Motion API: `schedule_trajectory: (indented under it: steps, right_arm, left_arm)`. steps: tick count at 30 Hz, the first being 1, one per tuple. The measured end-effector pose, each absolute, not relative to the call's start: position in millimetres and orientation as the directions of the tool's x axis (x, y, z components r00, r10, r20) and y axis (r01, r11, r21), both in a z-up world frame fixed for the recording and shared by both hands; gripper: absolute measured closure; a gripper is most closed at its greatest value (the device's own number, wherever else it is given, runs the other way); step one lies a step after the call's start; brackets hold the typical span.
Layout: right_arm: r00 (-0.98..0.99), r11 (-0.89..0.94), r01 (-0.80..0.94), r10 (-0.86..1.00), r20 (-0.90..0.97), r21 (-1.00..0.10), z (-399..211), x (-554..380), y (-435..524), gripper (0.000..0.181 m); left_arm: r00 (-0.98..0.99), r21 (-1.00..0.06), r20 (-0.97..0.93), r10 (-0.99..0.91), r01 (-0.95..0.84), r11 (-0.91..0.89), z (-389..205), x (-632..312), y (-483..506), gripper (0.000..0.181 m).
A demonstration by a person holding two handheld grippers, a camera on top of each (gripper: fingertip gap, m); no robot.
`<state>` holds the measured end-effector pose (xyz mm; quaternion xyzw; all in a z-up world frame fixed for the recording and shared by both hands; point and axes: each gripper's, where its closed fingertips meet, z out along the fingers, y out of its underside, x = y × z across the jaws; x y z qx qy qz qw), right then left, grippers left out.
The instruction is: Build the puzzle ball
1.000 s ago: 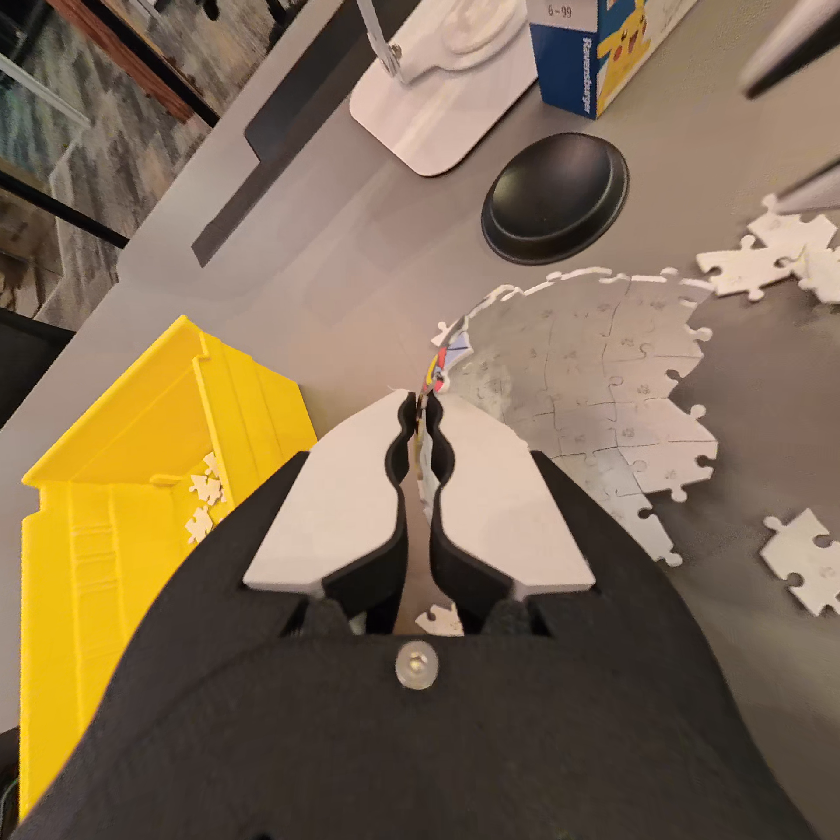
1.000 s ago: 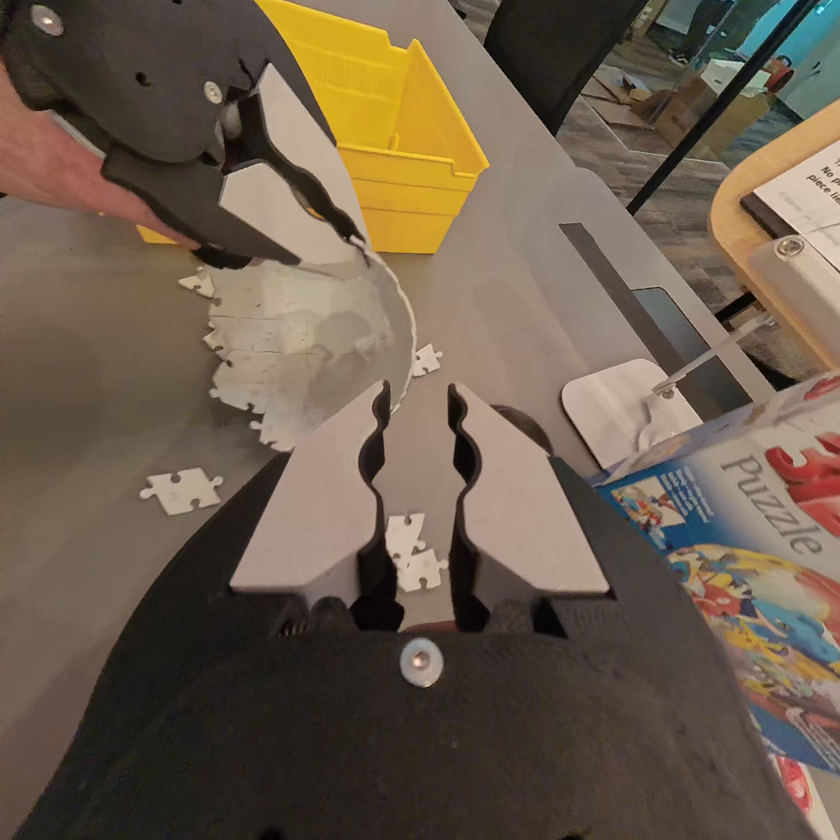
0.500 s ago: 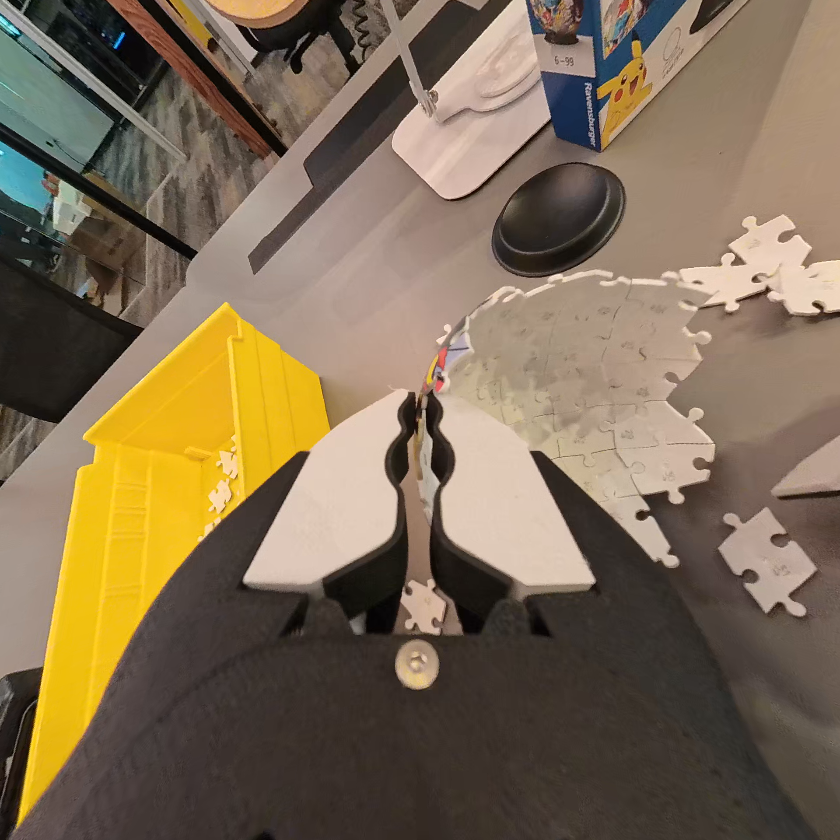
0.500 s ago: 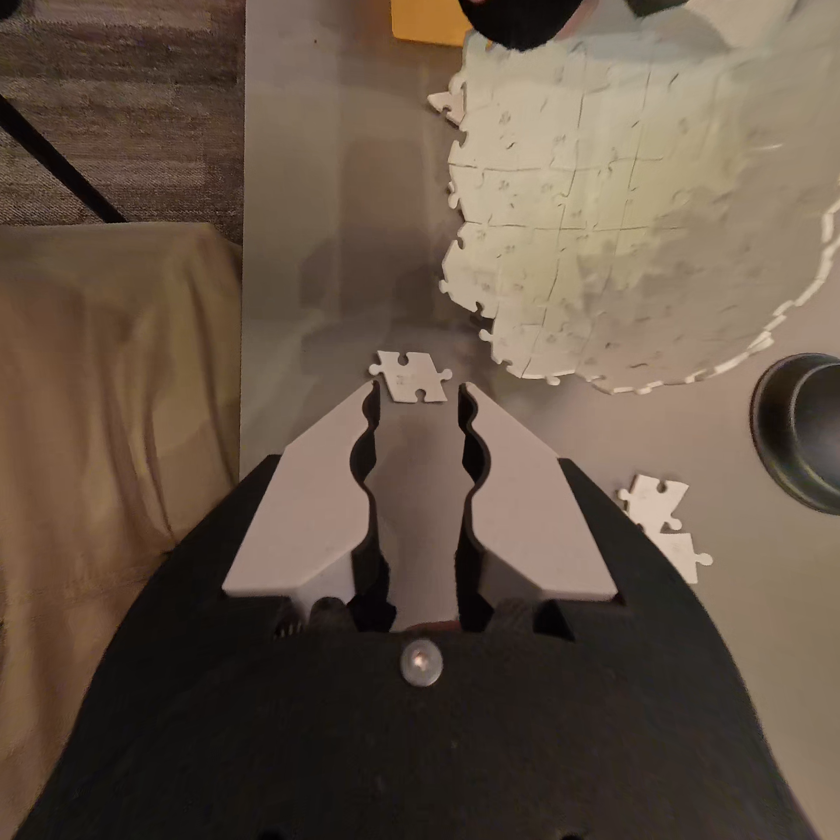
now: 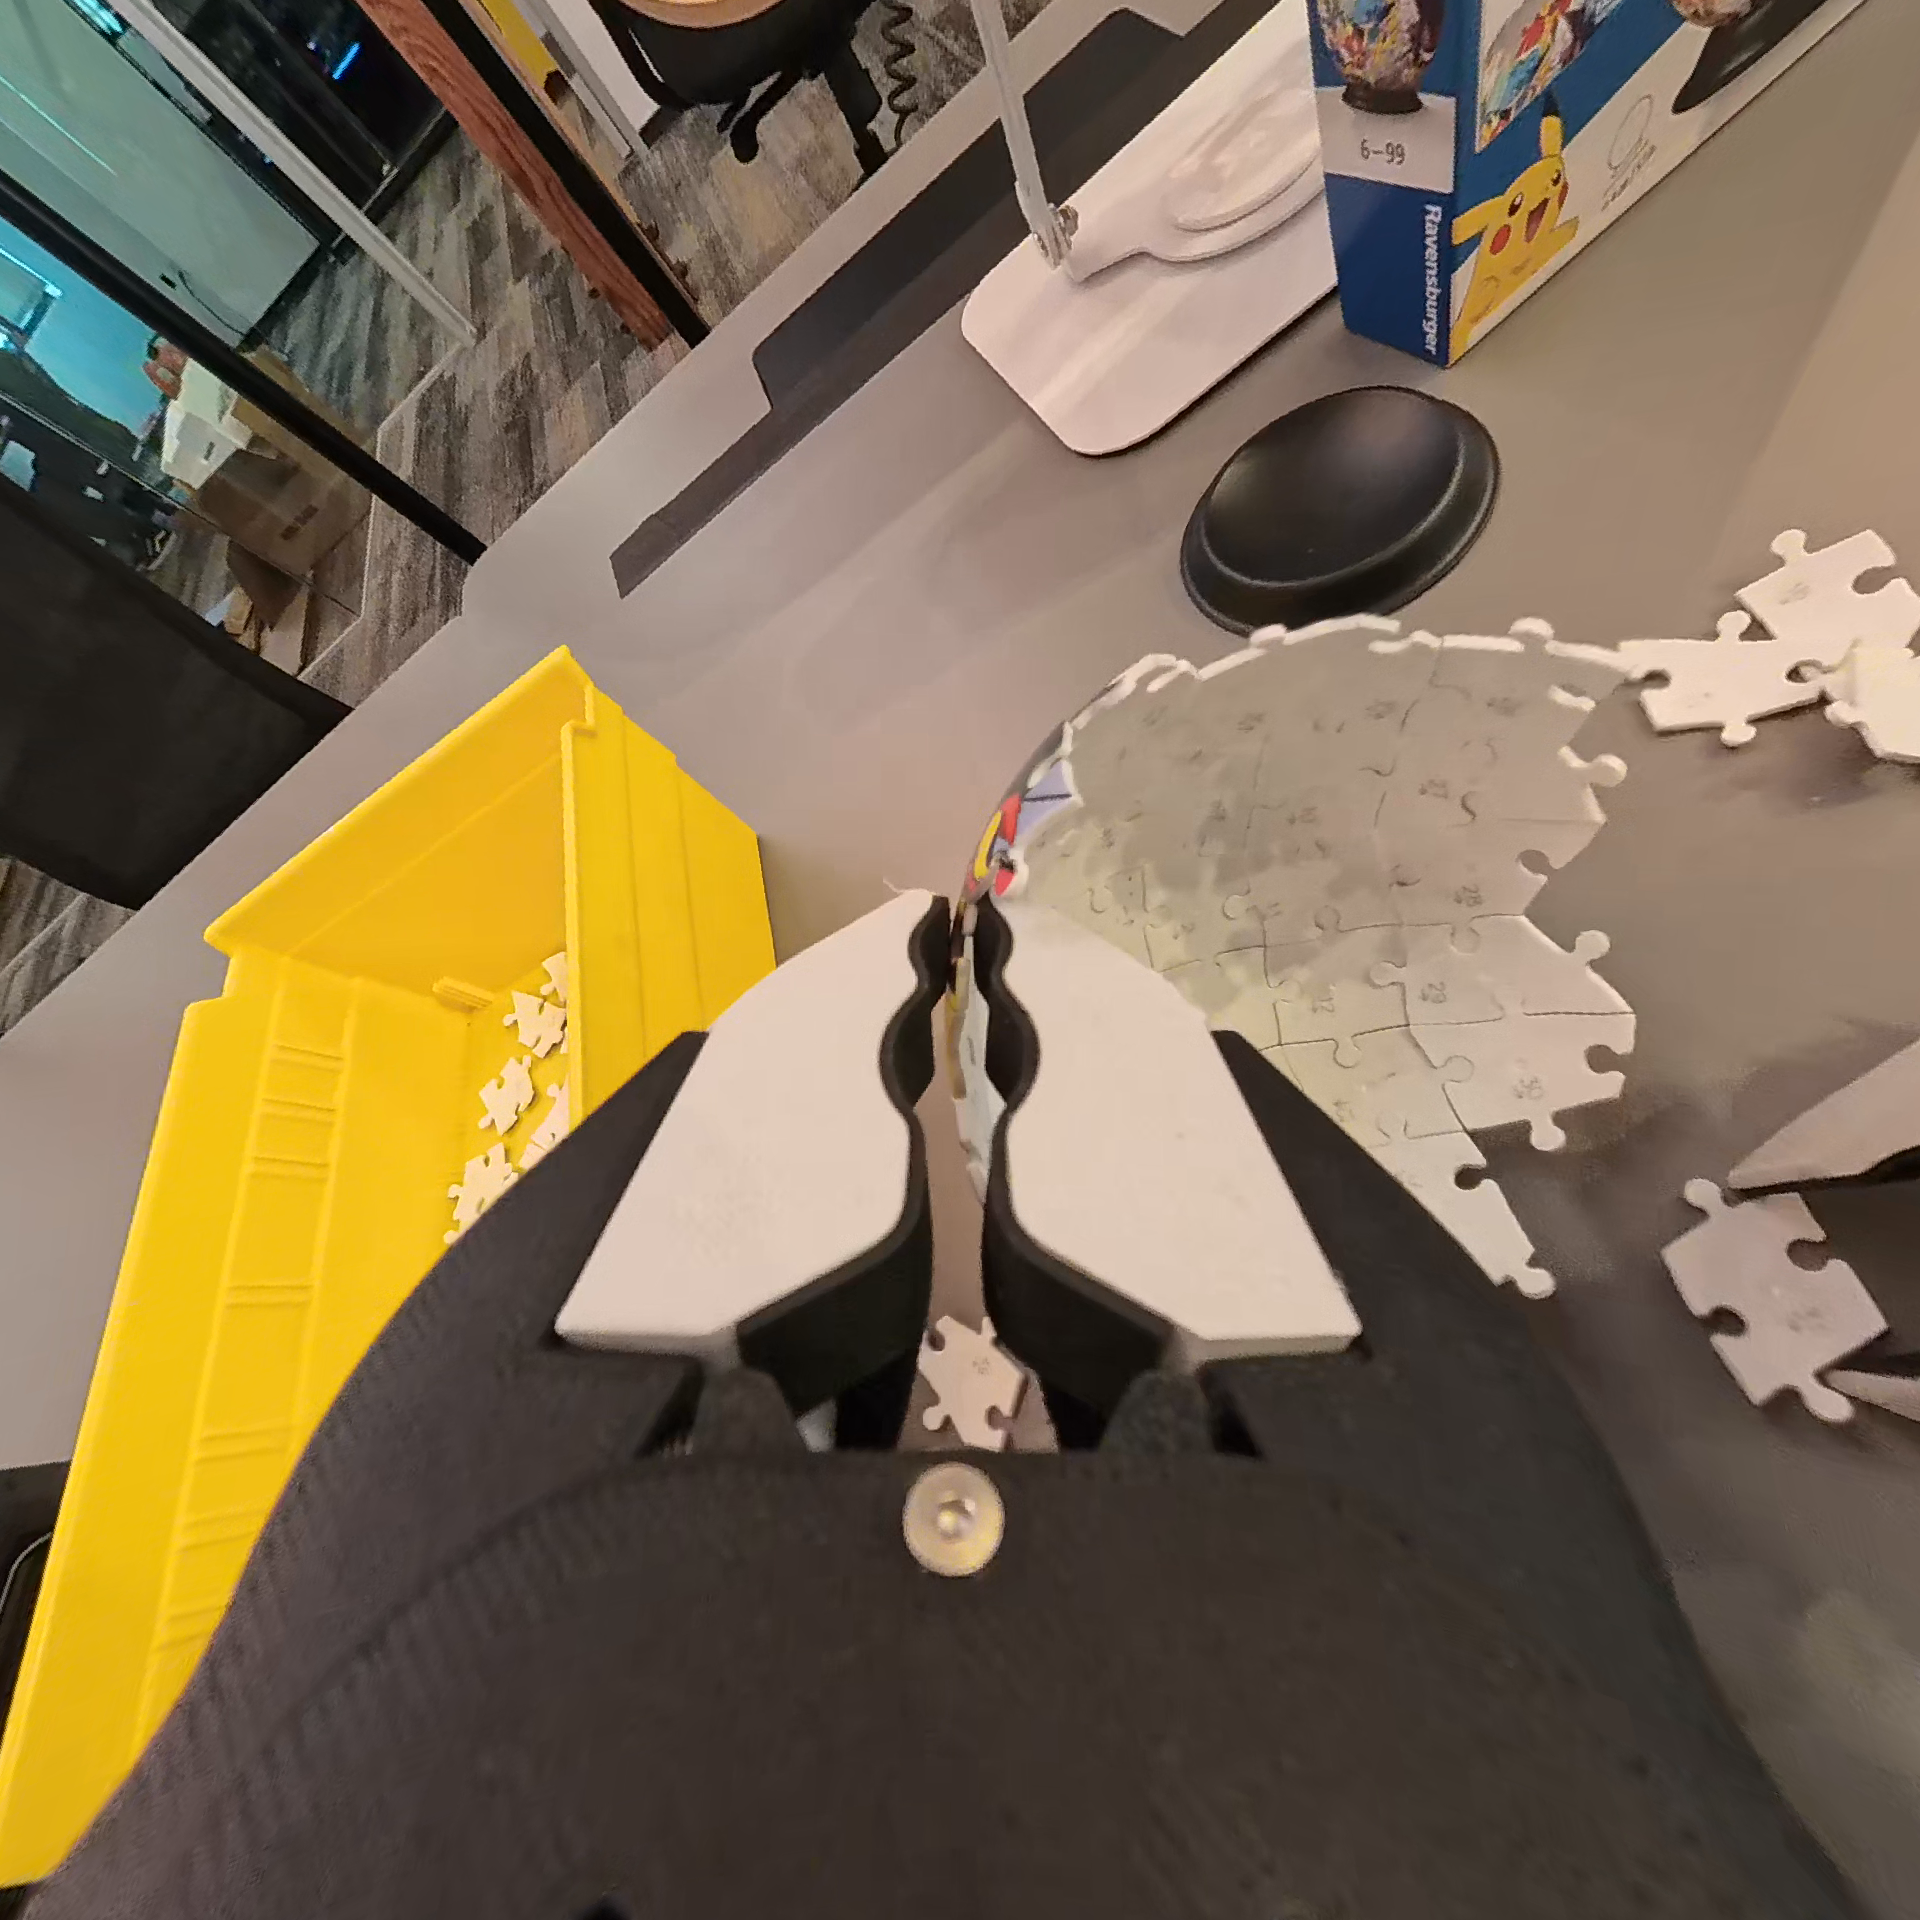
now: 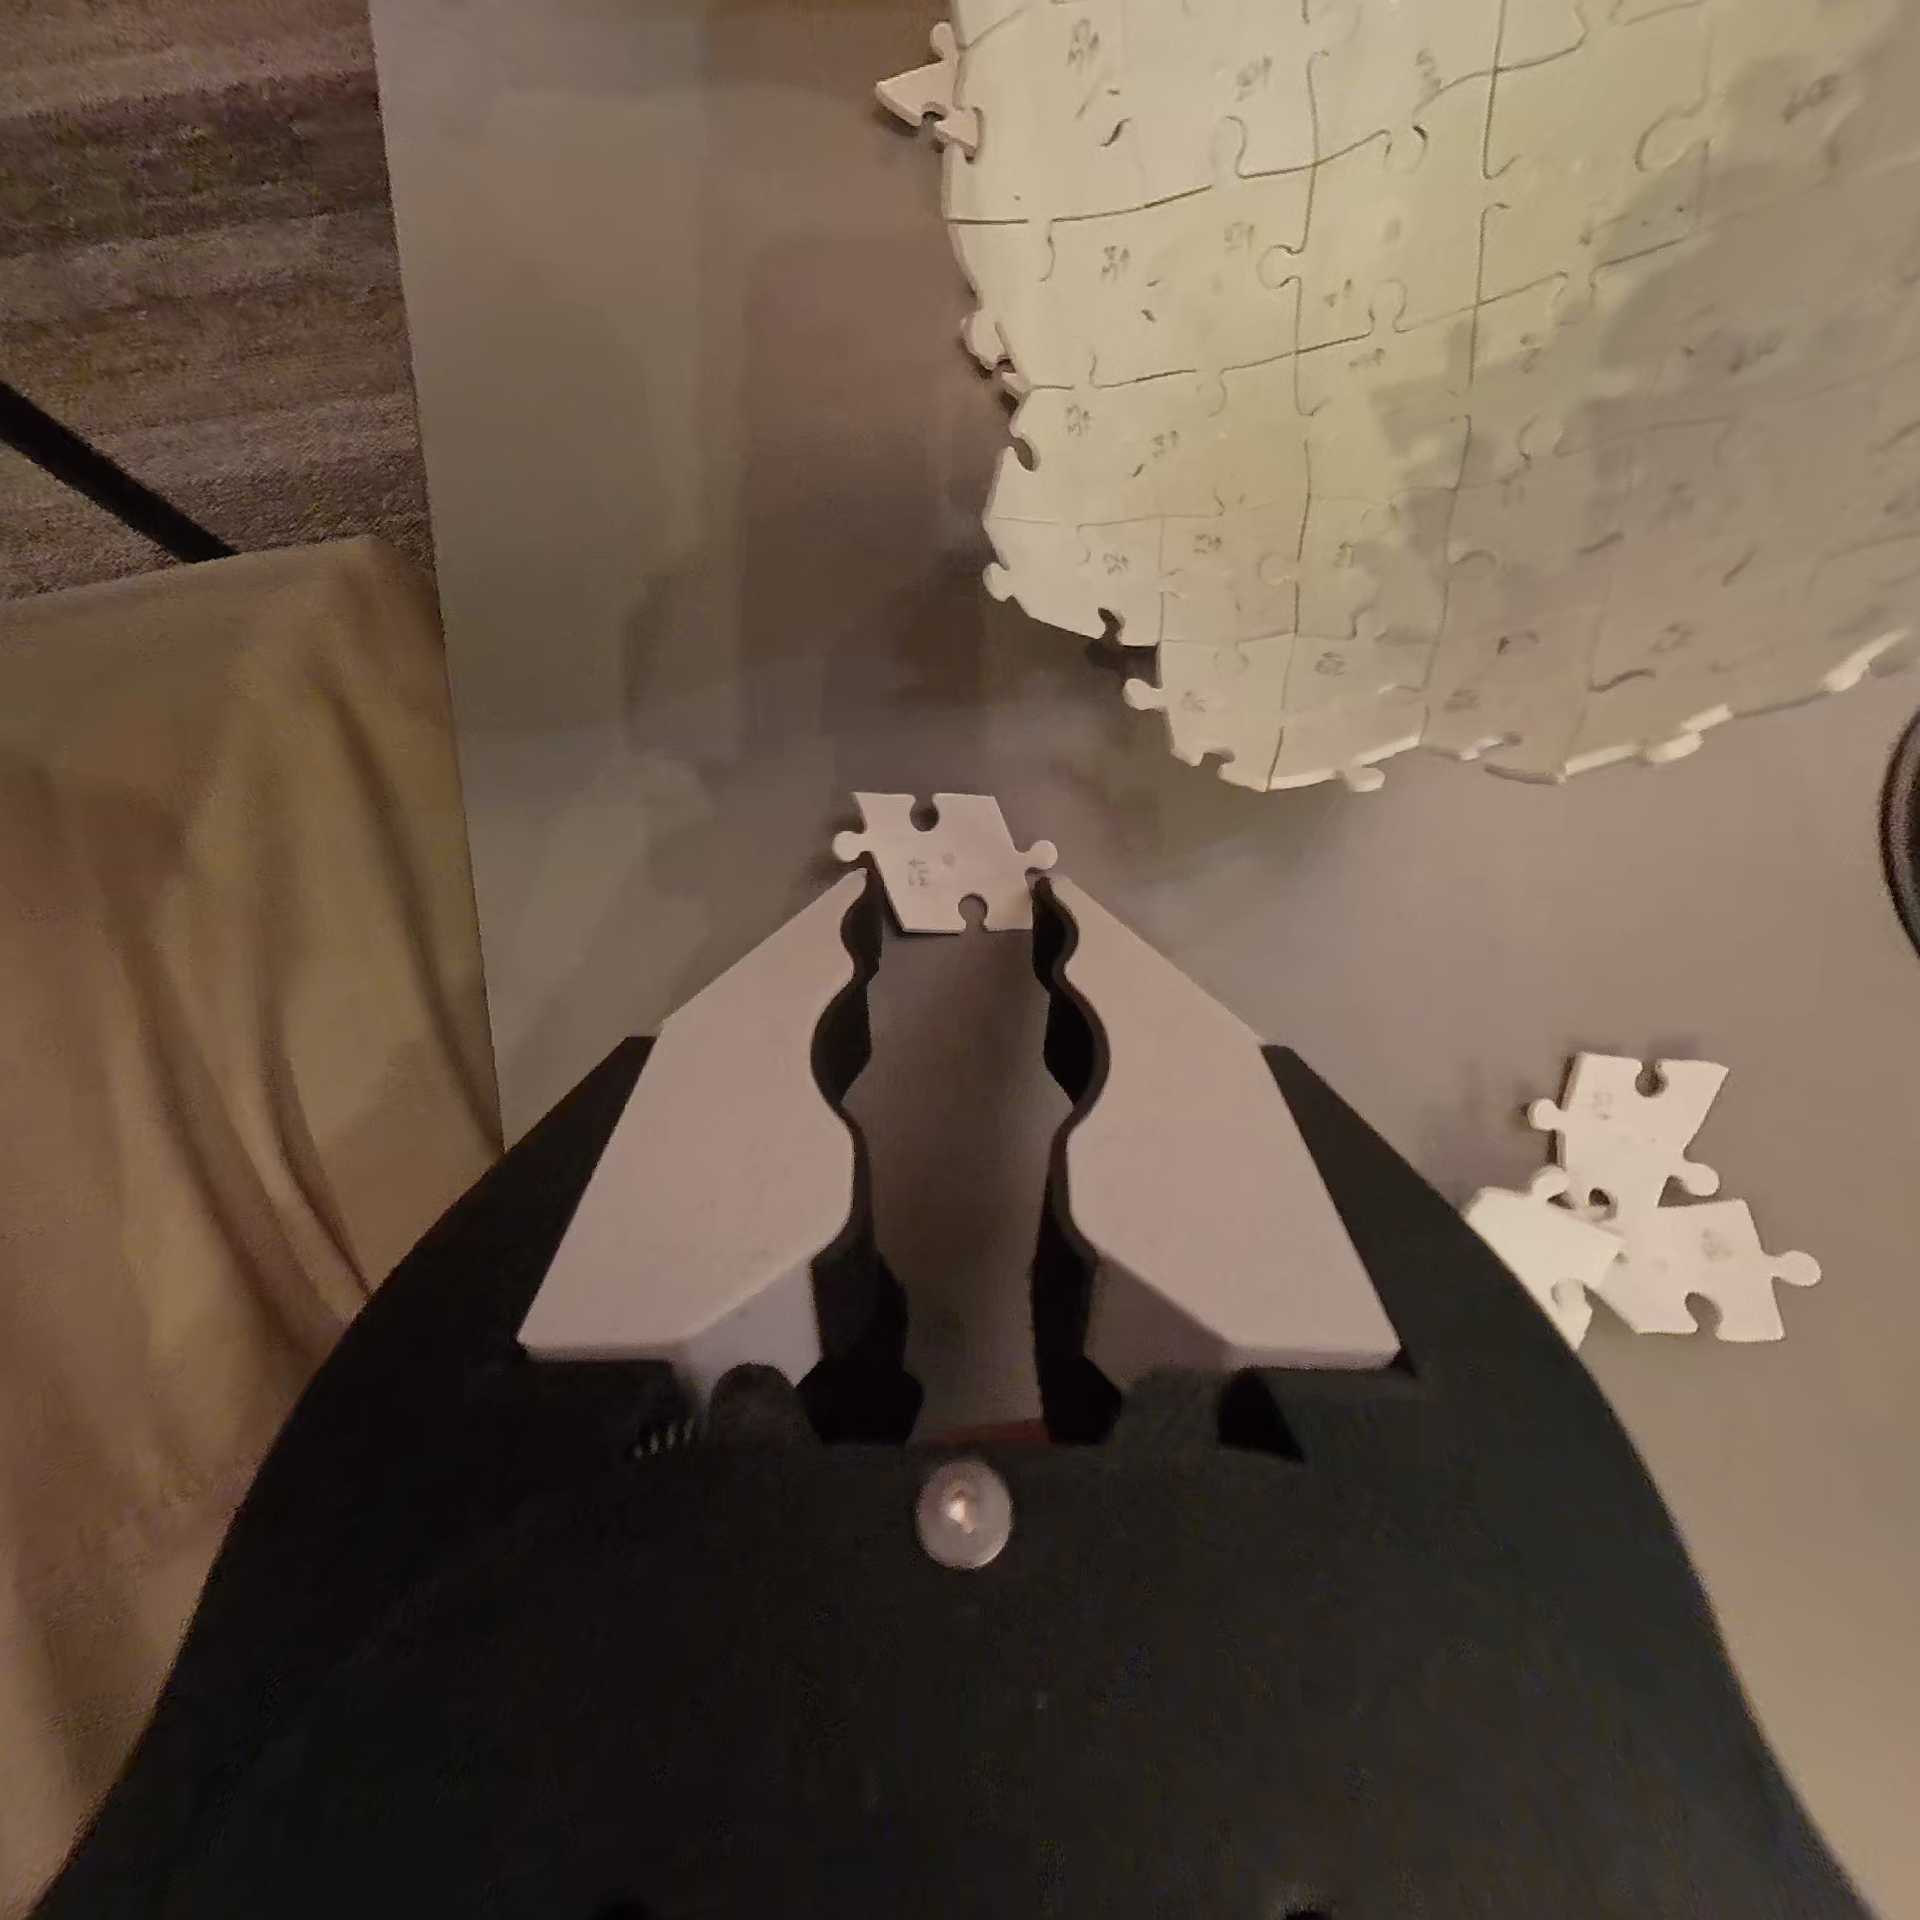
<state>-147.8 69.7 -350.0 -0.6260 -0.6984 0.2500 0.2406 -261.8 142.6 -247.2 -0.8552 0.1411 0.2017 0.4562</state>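
The partly built puzzle ball (image 5: 1340, 894) is a curved shell of joined pieces, white inside and coloured outside. My left gripper (image 5: 961, 920) is shut on its near rim and holds it tilted over the grey table. The shell also shows in the right wrist view (image 6: 1455, 395) at the top right. My right gripper (image 6: 951, 883) is open, low over the table, with its tips on either side of a loose white puzzle piece (image 6: 940, 862). That piece shows in the left wrist view (image 5: 1766, 1309) at the right, between the right gripper's fingertips (image 5: 1829, 1143).
A yellow bin (image 5: 343, 1143) with several loose pieces stands at the left. A black dome stand (image 5: 1340, 509), a white lamp base (image 5: 1122, 343) and the puzzle box (image 5: 1475, 156) are beyond the shell. More loose pieces (image 6: 1642, 1216) lie to the right. The table edge (image 6: 436, 623) is at the left. The white lamp base (image 5: 1122, 343) lies around 30 centimeters away from my left fingertips.
My right gripper swung round from facing the shell and bin, dropped down to the table and closed in on the loose piece. The left gripper kept hold of the shell and tilted a little.
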Motion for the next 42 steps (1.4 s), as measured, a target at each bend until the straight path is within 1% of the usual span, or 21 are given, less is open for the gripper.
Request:
schedule_trajectory:
  steps: [4, 11, 14, 21, 26, 28, 30, 33, 35, 37, 39, 42]
  right_arm:
    - [0.014, -0.022, 0.733, 1.0, -0.017, -0.68, -347.4, -146.2, 73.8, 0.155]
    - [0.262, -0.265, 0.616, 0.957, -0.124, -0.742, -333.2, -140.9, 85.2, 0.154]
    - [0.333, -0.296, 0.592, 0.937, -0.108, -0.749, -334.5, -136.9, 92.0, 0.154]
    - [0.444, -0.408, 0.537, 0.881, -0.164, -0.738, -341.1, -136.2, 103.1, 0.154]
    - [0.497, -0.469, 0.517, 0.846, -0.195, -0.716, -345.1, -137.5, 105.4, 0.154]
    - [0.483, -0.498, 0.508, 0.84, -0.246, -0.703, -344.9, -141.8, 99.6, 0.151]
    - [0.471, -0.484, 0.51, 0.849, -0.241, -0.711, -343.6, -144.1, 95.9, 0.145]
    - [0.47, -0.462, 0.511, 0.856, -0.214, -0.725, -338.9, -140.3, 99.1, 0.142]
    - [0.428, -0.428, 0.565, 0.883, -0.193, -0.705, -340.4, -137.2, 94.9, 0.142]
    - [0.356, -0.377, 0.632, 0.917, -0.179, -0.677, -344.3, -136.1, 87.0, 0.144]
    - [0.329, -0.309, 0.658, 0.938, -0.107, -0.686, -344.2, -134.8, 95.0, 0.146]
    - [0.245, -0.234, 0.682, 0.966, -0.086, -0.693, -340.4, -139.5, 100.3, 0.151]
  left_arm:
    - [0.881, -0.731, -0.472, -0.039, -0.416, -0.541, -247.9, -259.9, 142.8, 0.177]
    - [0.883, -0.749, -0.469, 0.01, -0.391, -0.534, -252.8, -261.2, 143.0, 0.177]
    - [0.887, -0.764, -0.46, 0.032, -0.378, -0.522, -250.6, -258.8, 144.0, 0.177]
    - [0.884, -0.762, -0.466, 0.04, -0.378, -0.526, -257.1, -250.0, 143.1, 0.177]
    - [0.87, -0.757, -0.49, 0.056, -0.393, -0.521, -257.3, -247.3, 142.2, 0.177]
    - [0.87, -0.757, -0.491, 0.055, -0.394, -0.521, -257.7, -246.1, 142.0, 0.177]
    - [0.868, -0.756, -0.494, 0.055, -0.397, -0.521, -257.9, -245.3, 141.7, 0.178]
    - [0.869, -0.756, -0.493, 0.056, -0.396, -0.521, -257.9, -245.9, 140.7, 0.178]
    - [0.869, -0.758, -0.492, 0.06, -0.393, -0.52, -257.5, -247.0, 139.7, 0.178]
    - [0.869, -0.759, -0.49, 0.062, -0.391, -0.521, -257.3, -247.7, 138.8, 0.177]
    - [0.87, -0.76, -0.489, 0.065, -0.388, -0.521, -257.0, -248.3, 138.2, 0.177]
    - [0.872, -0.762, -0.485, 0.07, -0.381, -0.524, -257.5, -250.1, 137.4, 0.177]
